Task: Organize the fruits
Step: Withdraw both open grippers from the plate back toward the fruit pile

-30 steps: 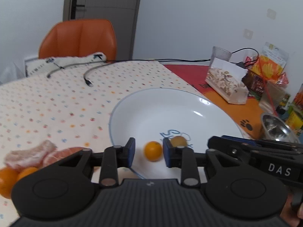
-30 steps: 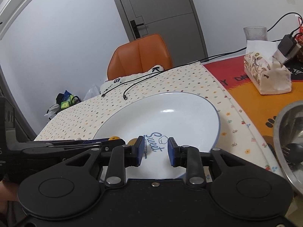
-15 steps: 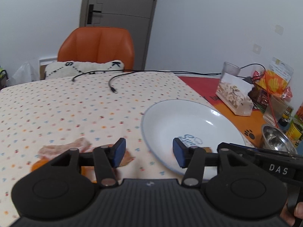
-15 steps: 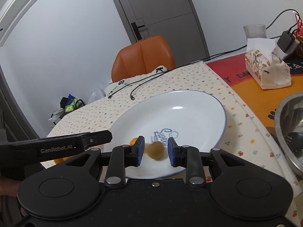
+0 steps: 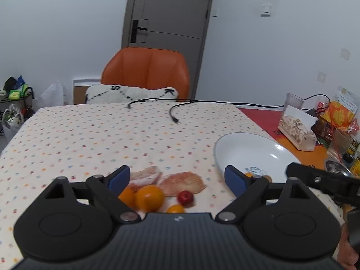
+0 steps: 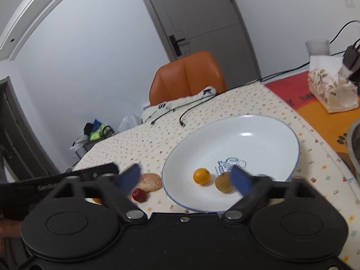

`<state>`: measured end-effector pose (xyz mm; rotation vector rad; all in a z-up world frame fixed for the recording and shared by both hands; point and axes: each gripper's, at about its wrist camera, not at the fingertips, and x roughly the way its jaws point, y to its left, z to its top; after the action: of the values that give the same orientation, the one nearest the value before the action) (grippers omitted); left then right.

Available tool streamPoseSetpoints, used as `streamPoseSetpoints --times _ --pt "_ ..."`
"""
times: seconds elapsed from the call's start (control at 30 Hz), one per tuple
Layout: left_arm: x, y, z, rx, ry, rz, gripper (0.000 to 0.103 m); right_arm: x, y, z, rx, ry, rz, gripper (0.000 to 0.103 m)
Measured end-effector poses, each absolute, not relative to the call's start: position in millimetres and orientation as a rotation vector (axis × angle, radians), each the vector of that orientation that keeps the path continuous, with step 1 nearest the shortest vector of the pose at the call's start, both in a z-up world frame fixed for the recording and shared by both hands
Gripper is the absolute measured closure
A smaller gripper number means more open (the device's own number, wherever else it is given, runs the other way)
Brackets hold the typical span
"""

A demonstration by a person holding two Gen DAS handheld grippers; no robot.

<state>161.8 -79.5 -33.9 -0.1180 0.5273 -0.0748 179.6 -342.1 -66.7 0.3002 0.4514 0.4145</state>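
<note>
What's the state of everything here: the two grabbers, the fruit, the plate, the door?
Left gripper: open, empty.
Right gripper: open, empty.
Plate: upright on the table, holding two fruits.
Small orange fruit: whole, in the plate.
Brown fruit: whole, in the plate.
Red fruit: whole, on the tablecloth.
Large orange: whole, on the tablecloth.
Peeled segments: skinless, on the tablecloth.
Door: shut.

I am viewing a white plate point(image 6: 258, 135) lying flat on the tabletop point(image 5: 112, 135), holding a small orange fruit point(image 6: 201, 176) and, just beside it, a brownish round fruit point(image 6: 222, 182). Left of the plate, I am seeing two peeled citrus pieces point(image 5: 180, 183), three orange fruits point(image 5: 149, 197) and a small red fruit point(image 5: 185, 198) sitting clustered together.
</note>
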Motion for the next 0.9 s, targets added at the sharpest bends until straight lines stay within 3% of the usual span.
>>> streamPoseSetpoints --times 0.1,0.77,0.9 --pt "154 -68 -34 -0.127 0.527 -0.049 0.011 173 -335 -62 0.281 0.429 0.418 0.0" --pt "112 -14 -29 -0.161 0.499 0.023 0.01 155 -293 -56 0.234 0.46 0.515 0.0" --pt "107 -7 -28 -0.162 0.498 0.032 0.01 152 -284 -55 0.217 0.472 0.544 0.005"
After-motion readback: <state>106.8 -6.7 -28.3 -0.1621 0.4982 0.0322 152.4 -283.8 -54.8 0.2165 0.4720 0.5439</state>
